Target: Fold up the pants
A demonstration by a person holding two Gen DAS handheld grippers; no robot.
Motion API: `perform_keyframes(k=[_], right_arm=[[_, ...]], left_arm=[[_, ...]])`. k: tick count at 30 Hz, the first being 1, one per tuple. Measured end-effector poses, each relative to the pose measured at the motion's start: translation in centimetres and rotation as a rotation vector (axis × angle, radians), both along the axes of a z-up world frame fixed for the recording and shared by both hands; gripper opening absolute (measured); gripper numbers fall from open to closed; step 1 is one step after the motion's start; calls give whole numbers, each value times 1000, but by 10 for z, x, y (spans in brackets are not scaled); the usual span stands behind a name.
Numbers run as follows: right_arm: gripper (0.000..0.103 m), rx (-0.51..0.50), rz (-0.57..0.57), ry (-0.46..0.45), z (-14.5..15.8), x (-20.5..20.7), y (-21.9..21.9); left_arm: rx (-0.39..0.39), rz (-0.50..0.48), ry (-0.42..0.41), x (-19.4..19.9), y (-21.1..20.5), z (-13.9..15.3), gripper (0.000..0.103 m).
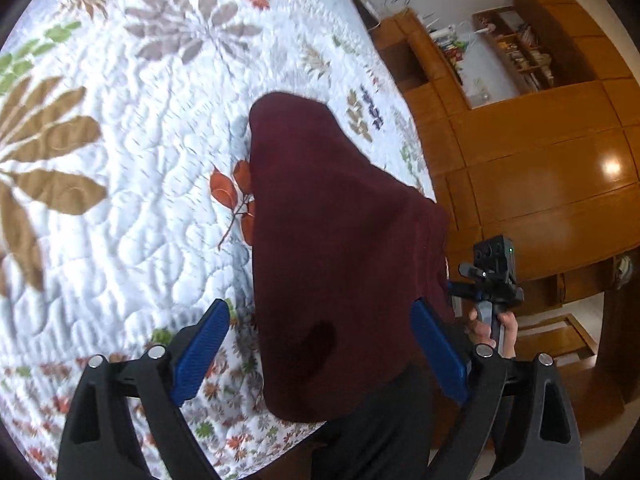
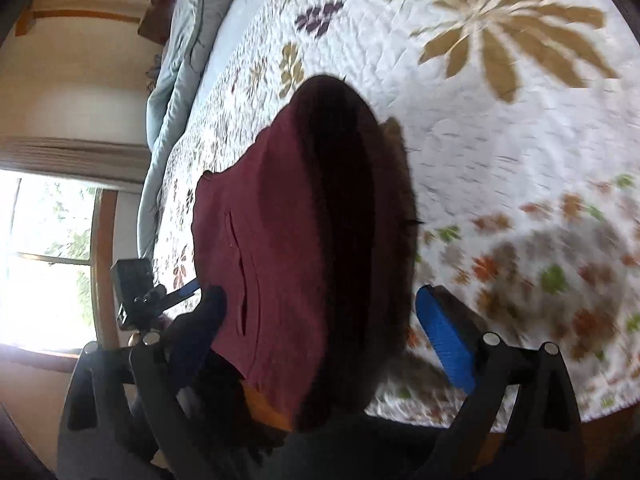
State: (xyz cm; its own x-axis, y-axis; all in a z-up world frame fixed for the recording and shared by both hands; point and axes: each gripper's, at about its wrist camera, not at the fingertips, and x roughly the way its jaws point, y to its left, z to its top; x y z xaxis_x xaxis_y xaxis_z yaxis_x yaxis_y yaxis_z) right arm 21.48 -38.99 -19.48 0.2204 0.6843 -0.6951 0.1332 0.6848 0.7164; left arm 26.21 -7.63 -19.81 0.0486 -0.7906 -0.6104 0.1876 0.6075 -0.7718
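Dark maroon pants [image 1: 332, 240] lie bunched on a white quilt with leaf prints [image 1: 132, 128], near the bed's edge. My left gripper [image 1: 320, 344] is open, its blue pads [image 1: 200, 352] on either side of the near end of the cloth. In the right wrist view the same pants [image 2: 288, 248] show a pocket slit, and my right gripper [image 2: 320, 332] is open around their near end, its blue pad [image 2: 444, 340] wide to the right. Whether the pads touch the cloth I cannot tell. Each view shows the other gripper held in a hand [image 1: 492, 280] [image 2: 140, 300].
A wooden cabinet with shelves [image 1: 520, 120] stands beside the bed in the left wrist view. A pale blue blanket [image 2: 176, 80], a wooden headboard [image 2: 160, 12] and a bright window [image 2: 44, 260] show at the left of the right wrist view. The quilt [image 2: 500, 160] stretches away beyond the pants.
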Motion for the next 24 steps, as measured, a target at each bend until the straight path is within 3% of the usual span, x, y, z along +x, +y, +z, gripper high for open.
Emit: perform_keyframes(k=[9,20,24], right_arm=[[97,60,96,30,-22,27,24],[101,79,110,21,-28,33,40],[101,51,109,17,-28,31,51]], left_arm=[[-9,-59,76,15,-37,-29,92],[151,-94,-48,2,-58,-23,96],[171,-109,-48,2,-59,-22,96]])
